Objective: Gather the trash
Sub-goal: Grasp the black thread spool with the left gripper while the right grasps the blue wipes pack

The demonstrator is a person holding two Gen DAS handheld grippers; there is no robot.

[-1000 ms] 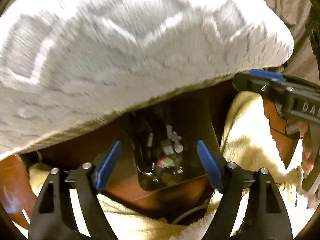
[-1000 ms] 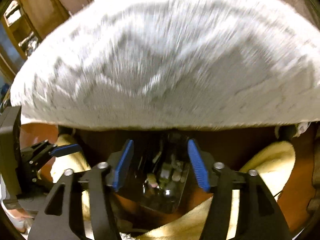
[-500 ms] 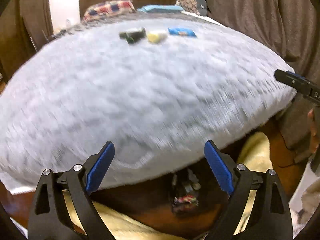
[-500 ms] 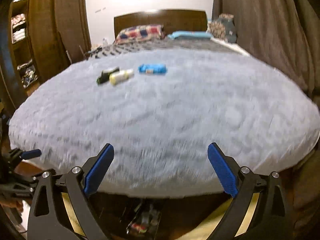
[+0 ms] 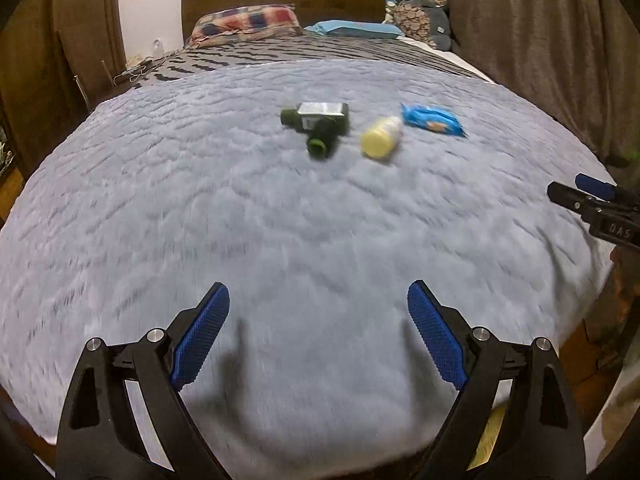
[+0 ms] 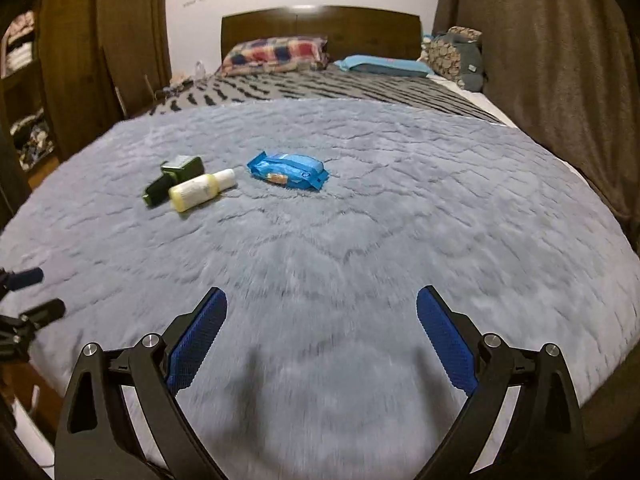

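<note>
Bottles (image 6: 176, 184) left of wrapper (image 6: 288, 170), on blanket (image 6: 360, 240).

Right gripper (image 5: 592, 200) body: "DAS" partly legible; packaging print blurred.

The left black two-finger gripper with blue textured pads (image 5: 318, 336) is spread wide, its jaws far apart and gripping nothing. The right black two-finger gripper with blue textured pads (image 6: 322, 340) is equally wide and also bare. Both point forward, side by side, level with each other.
</note>
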